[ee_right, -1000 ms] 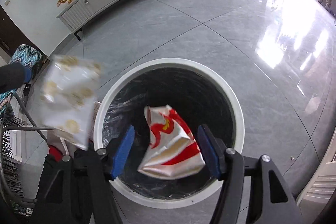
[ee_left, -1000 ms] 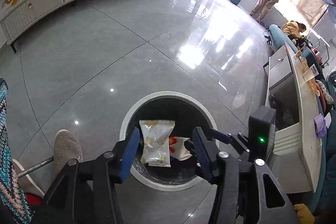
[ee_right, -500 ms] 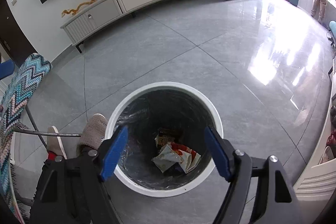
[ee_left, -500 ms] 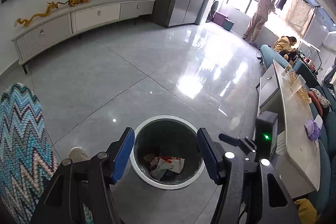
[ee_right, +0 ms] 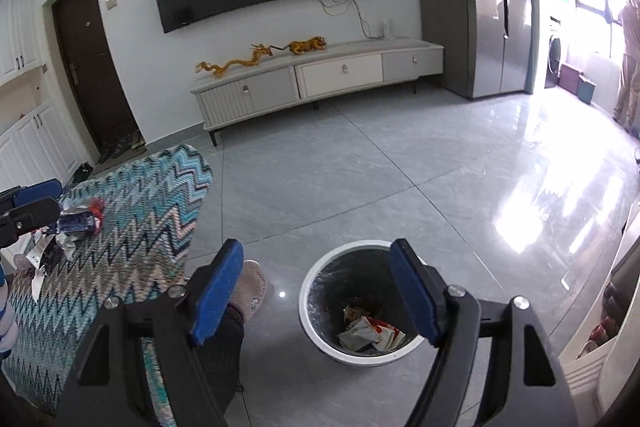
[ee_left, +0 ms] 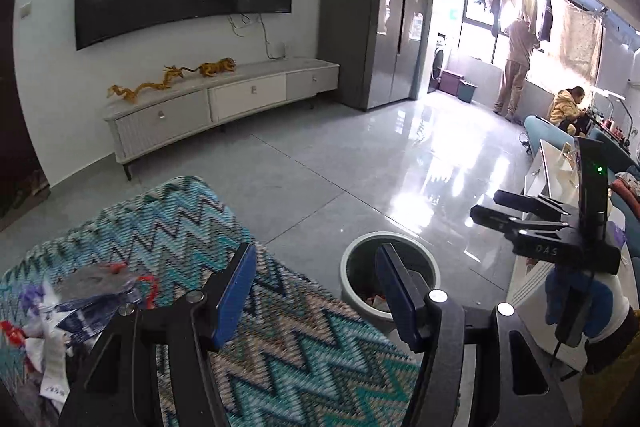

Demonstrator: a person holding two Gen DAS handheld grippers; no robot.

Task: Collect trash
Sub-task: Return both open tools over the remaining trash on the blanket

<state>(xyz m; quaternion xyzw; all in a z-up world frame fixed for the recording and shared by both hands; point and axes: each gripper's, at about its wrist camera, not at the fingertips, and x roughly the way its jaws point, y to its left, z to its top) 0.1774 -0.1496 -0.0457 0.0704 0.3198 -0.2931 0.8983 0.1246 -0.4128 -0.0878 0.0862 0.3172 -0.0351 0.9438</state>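
The left claw [ee_left: 316, 291] hangs with its blue pads parted about halfway and nothing between them — it holds no trash; it sits above the near edge of a zigzag-patterned cloth [ee_left: 304, 359] in teal, white and dark blue that covers the tabletop. The right claw [ee_right: 316, 291] is likewise empty, its pads spread wide, with only floor and bin seen through the gap. The trash bin [ee_right: 316, 279], round with a white rim and a dark liner, stands on the glossy grey tiled floor [ee_right: 360, 179] just beside the cloth-covered tabletop; in the left view the bin [ee_left: 352, 263] shows partly behind the left claw's right-hand finger. Inside it lie crumpled wrappers [ee_right: 370, 331], white with red and orange print, resting at the bottom. More trash remains on the cloth: a loose heap of wrappers and paper scraps [ee_left: 80, 303] in blue, silver, white and red at the far left of the tabletop, well apart from the bin. In the right view that same heap [ee_right: 68, 227] lies near the left claw's fingers at the frame's left edge. A foot in a beige shoe [ee_right: 250, 287] rests on the floor between tabletop and bin — just behind the right claw's left finger
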